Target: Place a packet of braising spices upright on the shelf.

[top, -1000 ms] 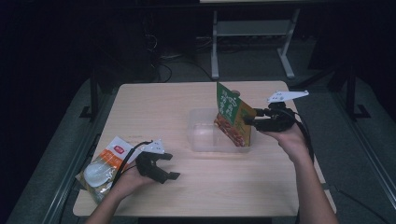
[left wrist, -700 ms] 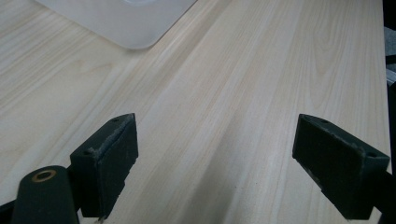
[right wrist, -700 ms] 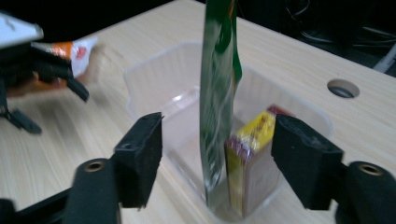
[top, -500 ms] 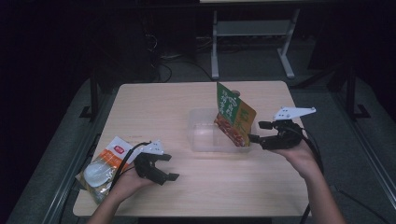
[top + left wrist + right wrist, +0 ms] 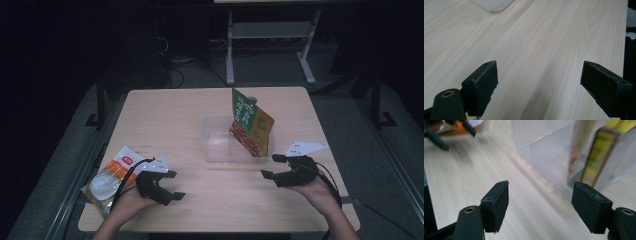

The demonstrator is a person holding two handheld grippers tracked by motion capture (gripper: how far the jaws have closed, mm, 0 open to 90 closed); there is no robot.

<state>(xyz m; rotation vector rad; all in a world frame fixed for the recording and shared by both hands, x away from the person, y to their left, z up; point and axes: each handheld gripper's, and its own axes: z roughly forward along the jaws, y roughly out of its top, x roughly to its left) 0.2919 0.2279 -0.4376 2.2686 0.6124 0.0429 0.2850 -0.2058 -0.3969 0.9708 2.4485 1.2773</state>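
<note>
- Now the green-and-orange snack pouch (image 5: pixel 251 126) stands on edge in the right end of the clear plastic bin (image 5: pixel 216 148), tilted, its top well above the rim; seen in the right gripper view (image 5: pixel 596 157), its lower end sits inside the bin's translucent wall (image 5: pixel 541 155).
- By my reading, the step in hand is the release and retreat — the pouch is placed and the right gripper (image 5: pixel 274 166) sits low over the tabletop (image 5: pixel 175 115), just in front of the bin's near right corner.
- Its fingers (image 5: pixel 495 203) have just been opening and now stand spread apart with nothing between them, only bare wood.
- To finish well, that gripper should draw straight back toward the person, staying clear of the bin wall; a nudge there could tip the leaning pouch over or slide the light bin.
- Apart from the pouch, the bin looks empty — its left part shows only the clear floor.
- Farther out, the left gripper (image 5: pixel 170 186) rests near the front left of the tabletop, its fingers (image 5: pixel 482 86) wide apart and holding nothing.
- Just left of that hand, at the tabletop's edge, lies a white-and-orange packet (image 5: pixel 122 165) touching a round clear-lidded tub (image 5: pixel 104 183); what is inside the tub I cannot tell.
- If more goes into the bin, that packet is the nearest candidate, and the left gripper is well placed for it.
</note>
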